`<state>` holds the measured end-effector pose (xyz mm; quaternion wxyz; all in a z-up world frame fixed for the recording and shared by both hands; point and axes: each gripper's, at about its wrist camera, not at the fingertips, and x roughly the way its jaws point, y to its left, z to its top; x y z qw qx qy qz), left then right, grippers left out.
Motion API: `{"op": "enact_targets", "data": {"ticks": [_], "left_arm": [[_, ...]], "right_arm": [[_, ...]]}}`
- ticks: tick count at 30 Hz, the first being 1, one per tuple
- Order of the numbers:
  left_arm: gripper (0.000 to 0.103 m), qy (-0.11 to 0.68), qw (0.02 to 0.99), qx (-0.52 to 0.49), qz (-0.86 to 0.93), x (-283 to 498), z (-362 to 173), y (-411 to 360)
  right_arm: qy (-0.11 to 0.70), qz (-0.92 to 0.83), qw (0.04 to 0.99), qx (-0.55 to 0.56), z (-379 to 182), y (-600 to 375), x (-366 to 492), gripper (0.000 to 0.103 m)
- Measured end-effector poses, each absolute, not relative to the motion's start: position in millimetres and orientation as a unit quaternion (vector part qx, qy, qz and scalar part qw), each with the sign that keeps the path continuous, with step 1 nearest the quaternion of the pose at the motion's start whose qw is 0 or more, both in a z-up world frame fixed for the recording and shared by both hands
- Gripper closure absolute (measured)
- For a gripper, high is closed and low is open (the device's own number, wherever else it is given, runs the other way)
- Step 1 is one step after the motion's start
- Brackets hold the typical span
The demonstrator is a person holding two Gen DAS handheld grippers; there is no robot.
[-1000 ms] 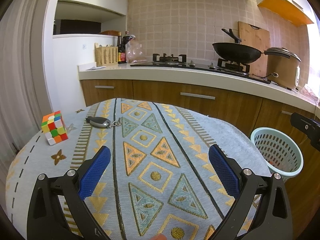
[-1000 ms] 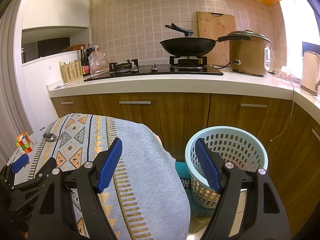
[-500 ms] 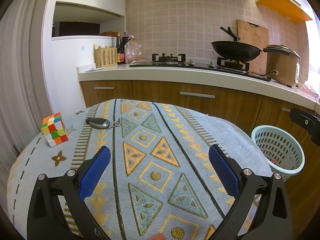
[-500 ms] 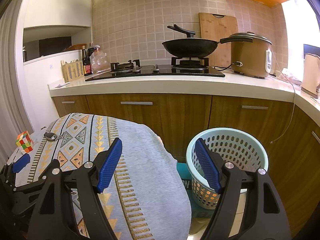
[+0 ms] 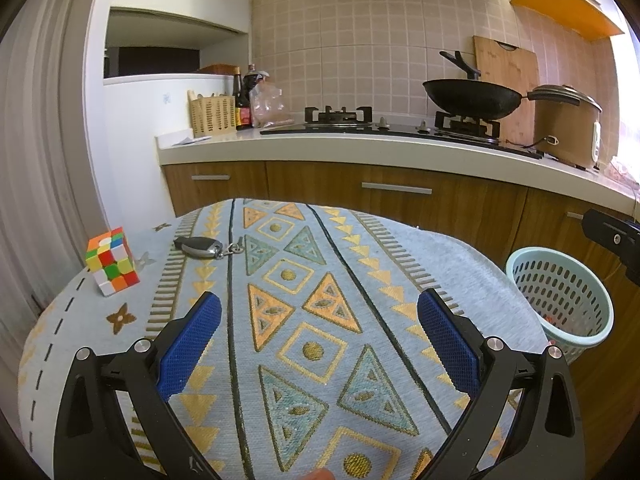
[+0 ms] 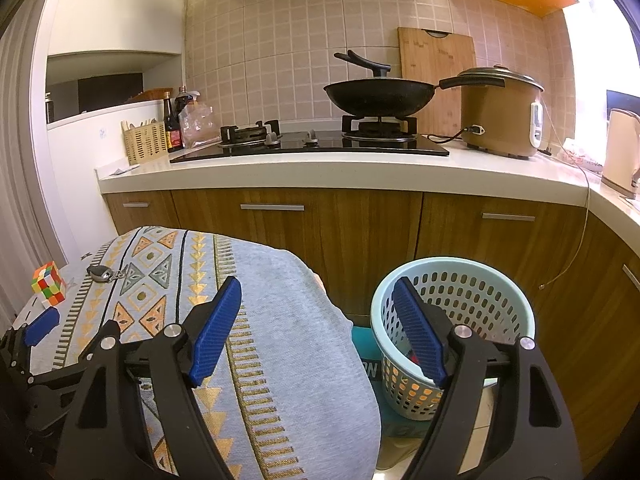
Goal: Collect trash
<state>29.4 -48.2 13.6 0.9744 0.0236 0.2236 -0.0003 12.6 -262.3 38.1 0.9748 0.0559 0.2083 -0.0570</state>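
Note:
A light blue perforated waste basket (image 6: 456,320) stands on the floor to the right of the table; it also shows in the left wrist view (image 5: 560,304), with something red inside. My left gripper (image 5: 318,344) is open and empty above the patterned tablecloth (image 5: 300,320). My right gripper (image 6: 318,332) is open and empty, held over the table's right edge with its right finger in front of the basket. A Rubik's cube (image 5: 112,262) and a car key (image 5: 200,247) lie at the table's far left.
A kitchen counter (image 6: 320,168) with wooden cabinets runs behind the table and along the right. On it stand a hob with a black wok (image 6: 380,98), a brown rice cooker (image 6: 500,112), a kettle (image 6: 620,152), bottles and a utensil basket (image 6: 146,142).
Both grippers have stayed open and nearly still. The views have shifted very slightly, with the counter sitting a little higher in frame.

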Motion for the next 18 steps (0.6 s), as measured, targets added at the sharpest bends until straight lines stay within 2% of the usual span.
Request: {"op": "enact_targets", "data": {"ticks": [6, 18], "left_arm": [[0.008, 0.205, 0.978, 0.03, 0.005, 24.1, 16.3, -48.8], [0.007, 0.22, 0.975, 0.004, -0.005, 27.5, 17.2, -41.7]], "right_arm": [[0.21, -0.059, 0.974, 0.057, 36.6, -261.8, 12.7, 0.029], [0.209, -0.058, 0.974, 0.057, 36.8, -263.0, 13.0, 0.029]]}}
